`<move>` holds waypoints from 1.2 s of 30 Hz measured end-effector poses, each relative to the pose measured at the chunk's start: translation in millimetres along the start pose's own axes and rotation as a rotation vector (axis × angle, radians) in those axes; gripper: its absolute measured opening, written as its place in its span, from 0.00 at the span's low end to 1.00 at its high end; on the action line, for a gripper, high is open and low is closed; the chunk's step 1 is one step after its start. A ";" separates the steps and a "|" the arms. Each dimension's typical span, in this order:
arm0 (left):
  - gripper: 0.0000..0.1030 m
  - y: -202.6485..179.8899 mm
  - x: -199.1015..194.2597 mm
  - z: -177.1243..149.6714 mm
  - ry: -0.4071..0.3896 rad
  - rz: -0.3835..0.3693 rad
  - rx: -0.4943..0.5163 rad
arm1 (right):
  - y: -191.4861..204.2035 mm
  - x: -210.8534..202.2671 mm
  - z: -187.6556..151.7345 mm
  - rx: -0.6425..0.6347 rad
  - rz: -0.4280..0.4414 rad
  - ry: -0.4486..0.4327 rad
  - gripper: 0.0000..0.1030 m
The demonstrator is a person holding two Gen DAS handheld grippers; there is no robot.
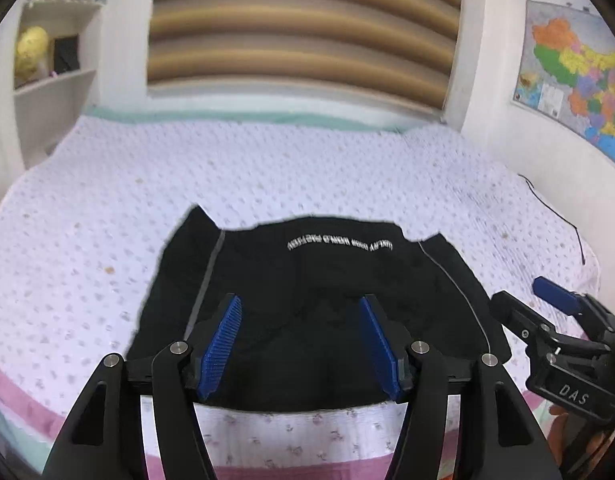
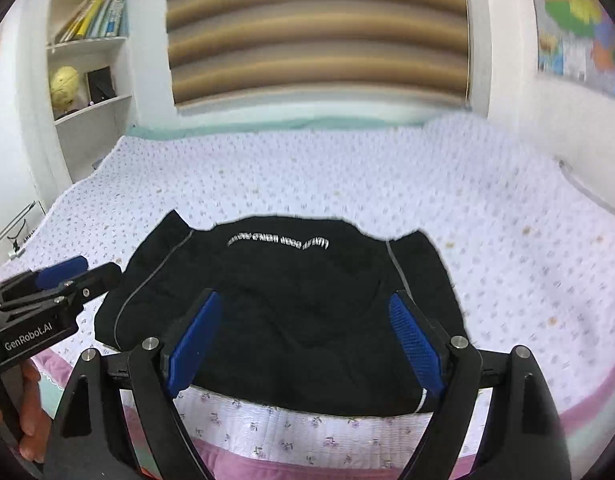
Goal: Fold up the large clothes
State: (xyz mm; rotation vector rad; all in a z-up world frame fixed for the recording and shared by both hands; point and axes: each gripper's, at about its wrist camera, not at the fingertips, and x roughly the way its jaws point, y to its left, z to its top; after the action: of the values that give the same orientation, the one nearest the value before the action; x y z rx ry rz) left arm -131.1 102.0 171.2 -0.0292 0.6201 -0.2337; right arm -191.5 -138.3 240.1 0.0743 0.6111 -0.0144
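Hovering apart above folded black garment (image 1: 307, 312): left gripper (image 1: 301, 344), right gripper (image 2: 307, 340), both agape.

Black garment (image 1: 307, 320) – white lettering, lilac-dotted white bedspread (image 1: 267, 168)

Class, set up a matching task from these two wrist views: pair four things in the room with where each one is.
Things:
1. black garment
2. yellow globe
3. map
4. striped blind

Places:
A. on the right-hand wall
B. over the window beyond the bed
C. lying on the bed cover
D. on a shelf at the left

Pairs: 1-C, 2-D, 3-A, 4-B
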 end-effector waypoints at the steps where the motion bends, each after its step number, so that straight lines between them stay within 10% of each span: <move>1: 0.65 -0.3 -5.9 1.9 -0.013 0.017 0.003 | 3.5 -6.1 0.9 -0.003 -0.003 -0.009 0.88; 13: 0.69 -12.2 -56.4 3.2 -0.173 0.169 0.050 | 14.9 -32.8 1.2 -0.002 -0.006 -0.046 0.93; 36: 0.69 -29.9 -48.4 -4.6 -0.165 0.214 0.121 | 11.5 -13.6 -8.0 0.028 -0.006 0.022 0.93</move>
State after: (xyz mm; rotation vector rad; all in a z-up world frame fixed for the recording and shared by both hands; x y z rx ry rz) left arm -178.1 84.0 198.1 0.1328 0.4395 -0.0603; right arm -206.8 -126.4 242.1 0.0995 0.6336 -0.0280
